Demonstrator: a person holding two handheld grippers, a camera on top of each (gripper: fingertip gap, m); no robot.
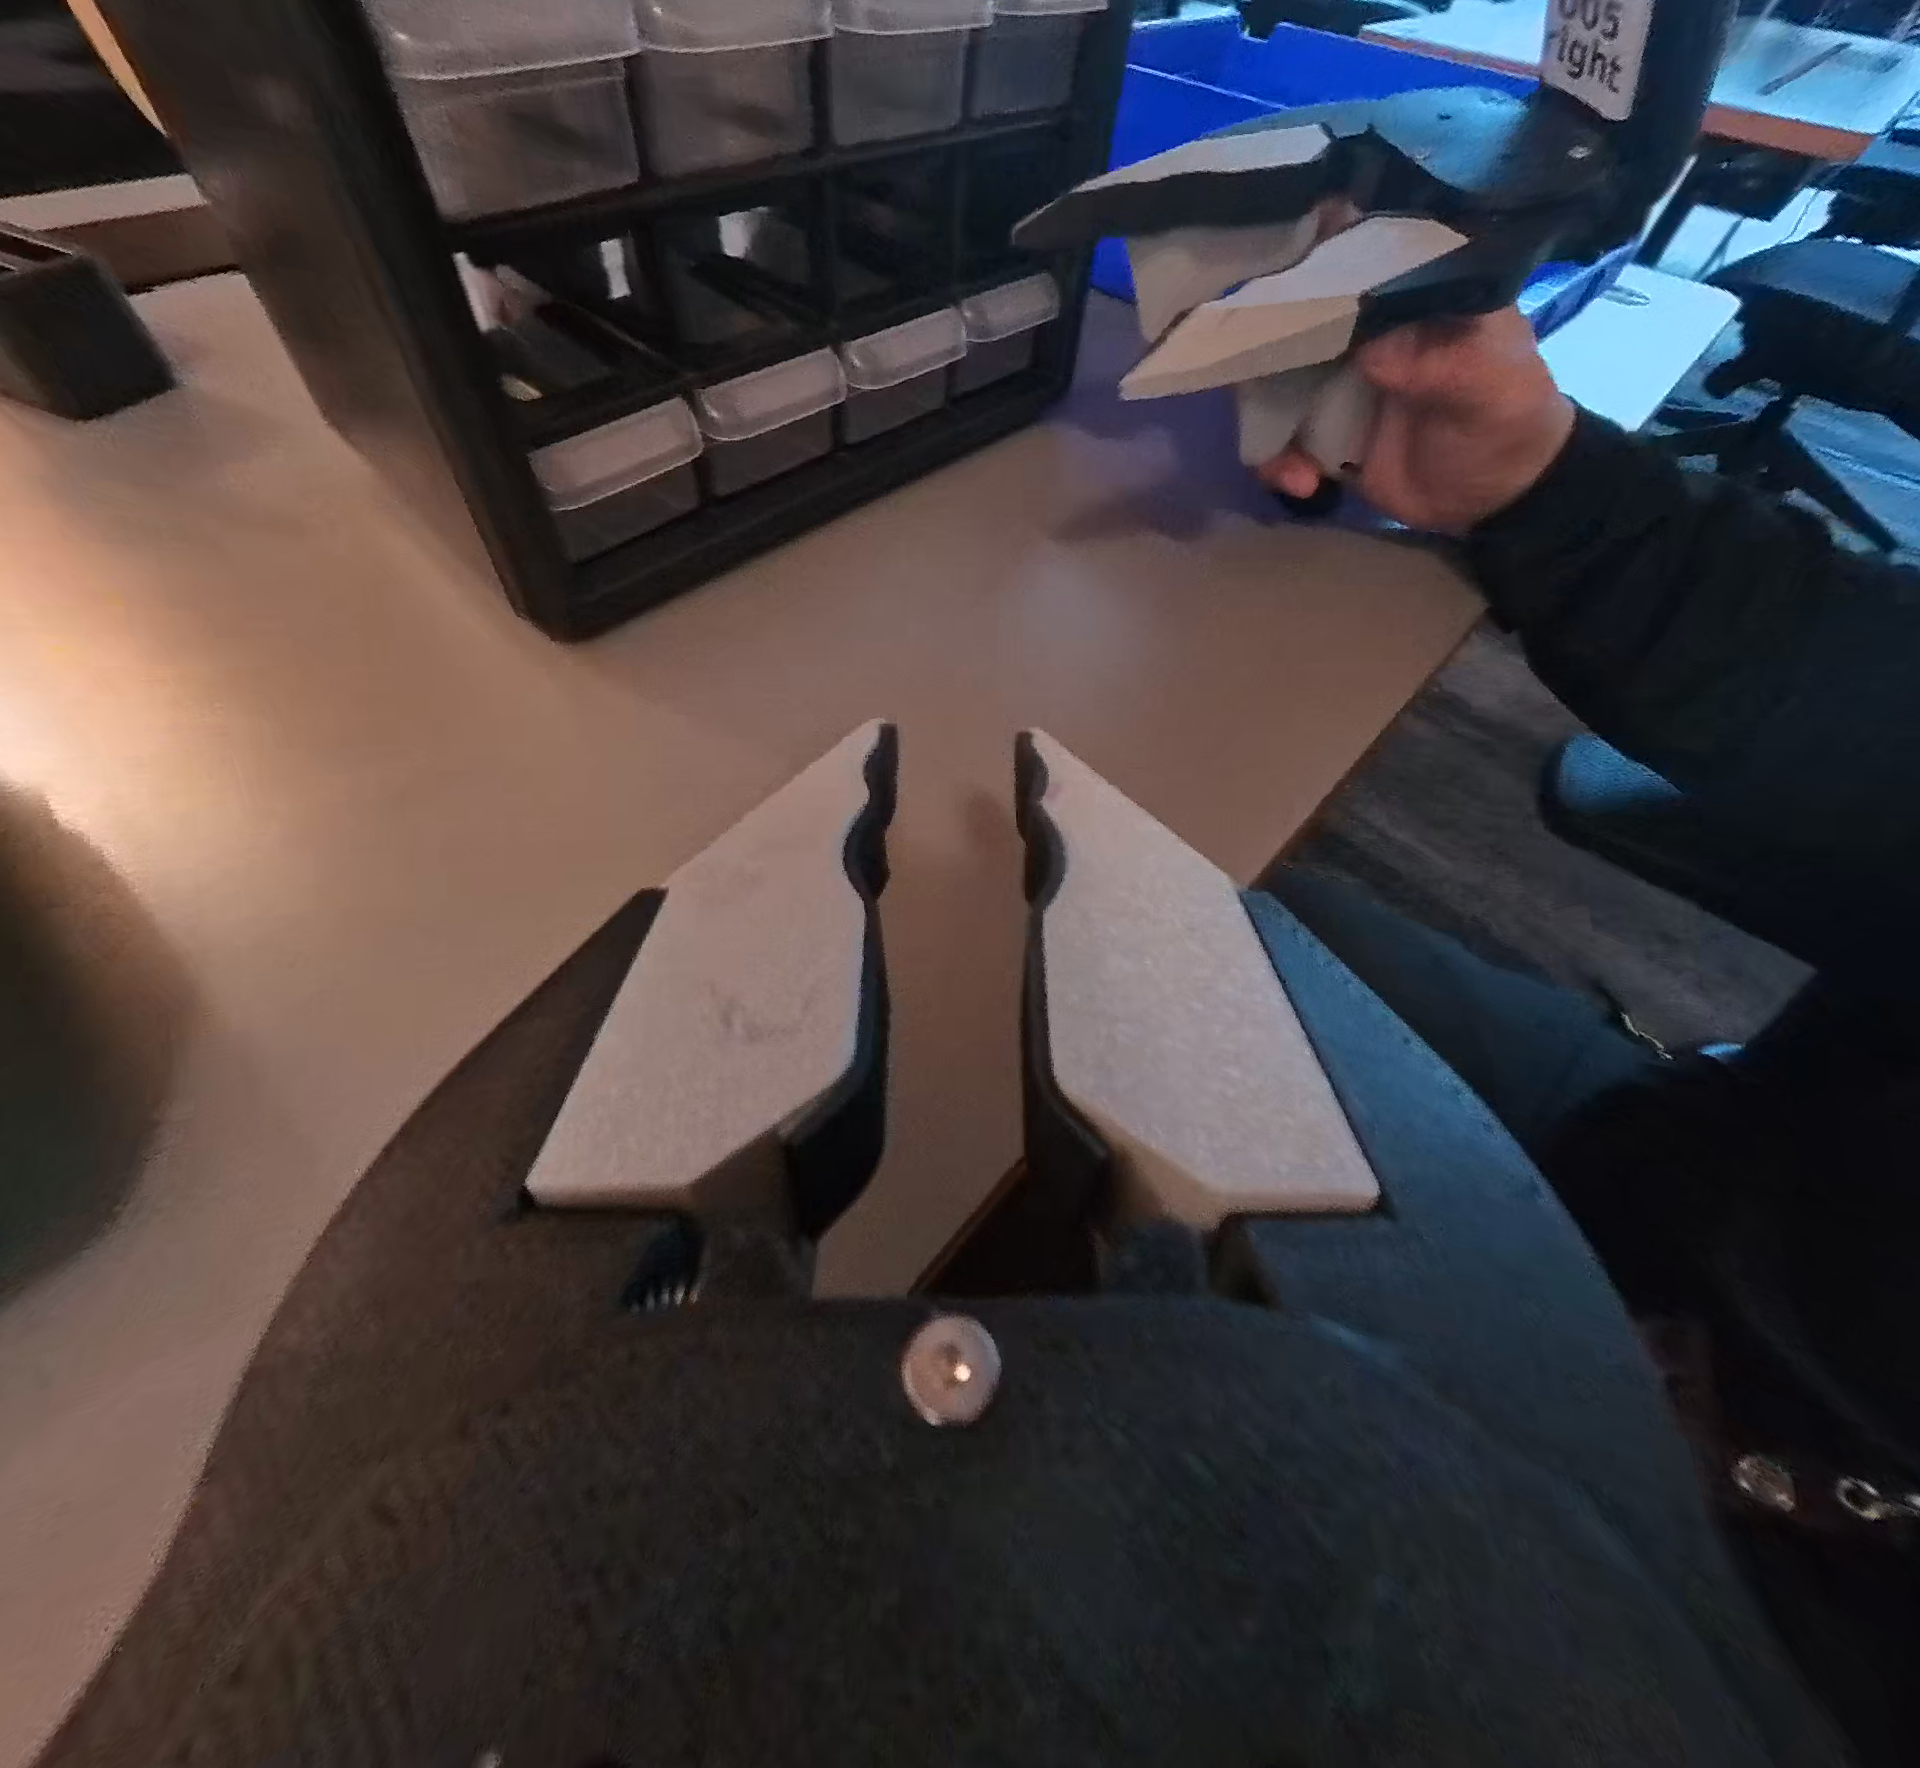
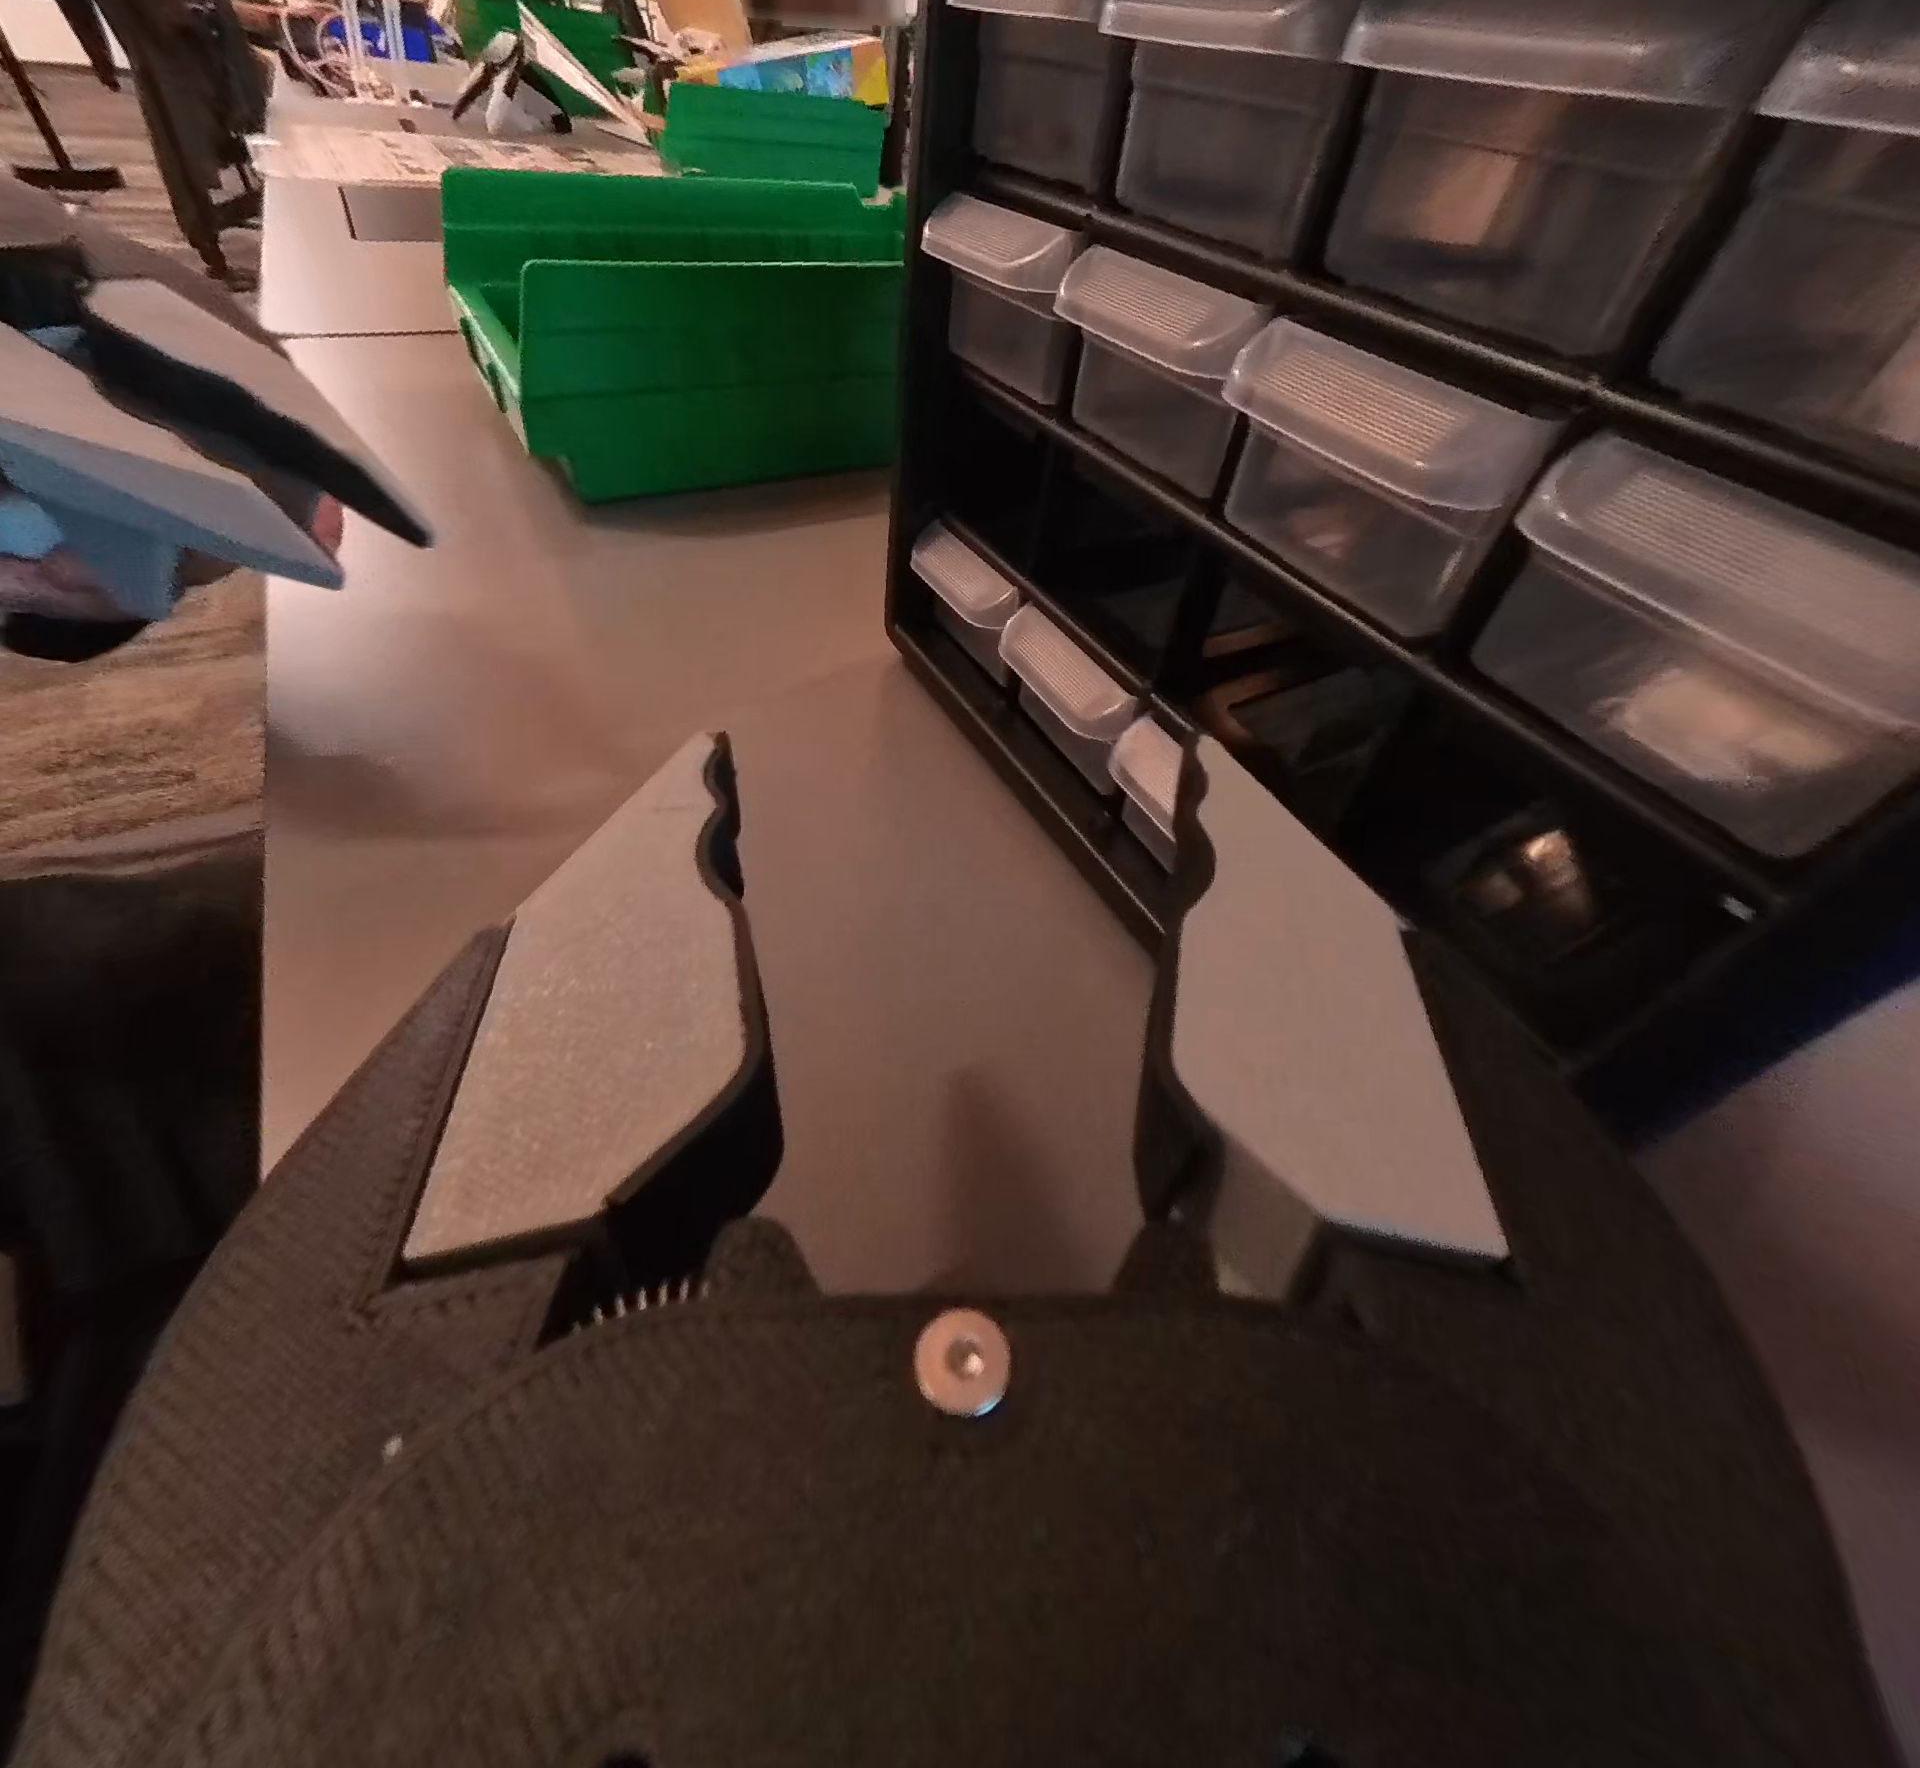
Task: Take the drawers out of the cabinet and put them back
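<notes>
A black cabinet (image 1: 343,191) with clear plastic drawers (image 1: 509,87) stands on the grey table (image 1: 312,679). Its third row has several empty slots (image 1: 748,264). My left gripper (image 1: 956,752) is open a little and empty, low over the table in front of the cabinet. My right gripper (image 1: 1075,310), held by a hand (image 1: 1455,430), is open and empty, right of the cabinet's lower rows. In the right wrist view the right gripper (image 2: 956,762) is wide open, its right fingertip (image 2: 1195,783) close to the bottom-row drawers (image 2: 1070,690). The cabinet (image 2: 920,284) fills the right side, with empty slots (image 2: 1101,523).
Green bins (image 2: 675,347) stand on the table left of the cabinet. A blue bin (image 1: 1174,97) sits behind it on the right. A black object (image 1: 62,316) is at the far left. The table edge (image 1: 1382,731) runs diagonally at the right. The left gripper (image 2: 379,560) shows at the left.
</notes>
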